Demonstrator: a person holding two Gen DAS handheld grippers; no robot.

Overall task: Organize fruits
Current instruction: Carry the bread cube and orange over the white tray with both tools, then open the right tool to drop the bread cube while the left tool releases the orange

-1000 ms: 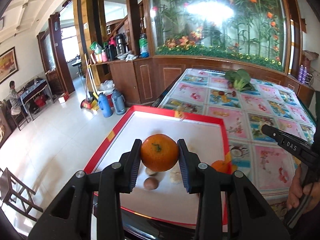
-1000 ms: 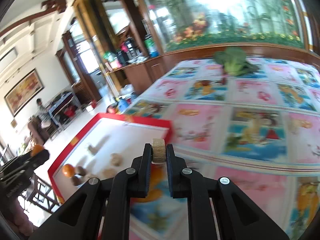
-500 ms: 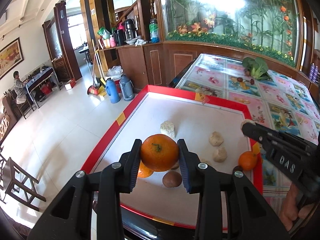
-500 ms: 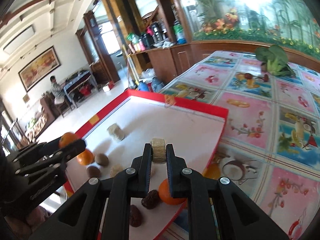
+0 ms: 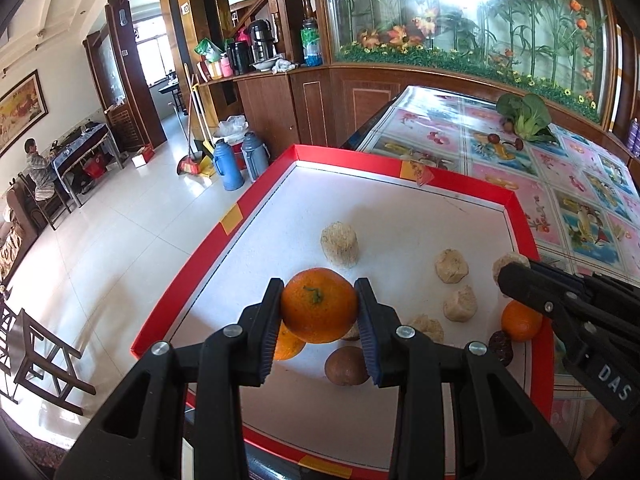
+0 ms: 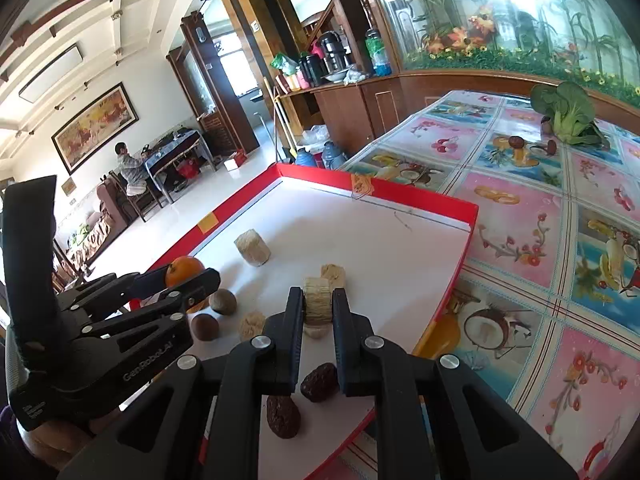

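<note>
Orange fruit: a tangerine (image 5: pixel 319 305) pinched between the pads of the left gripper (image 5: pixel 319 320), held above the near part of the red-rimmed tray (image 5: pixel 256 194)
Right gripper (image 6: pixel 317 310): jaws clamped on a pale fibrous cylinder (image 6: pixel 317 300) — also over the tray
Tray contents: a second tangerine (image 5: pixel 286 346) just under the held one, brown round fruits (image 5: pixel 345 366), dark dates (image 6: pixel 319 376), more pale pieces (image 5: pixel 339 239)
Risk, release: a round tangerine let go from height could roll and knock its neighbours
Risk, crowding: both grippers work close together — a careless swing could make them collide
</note>
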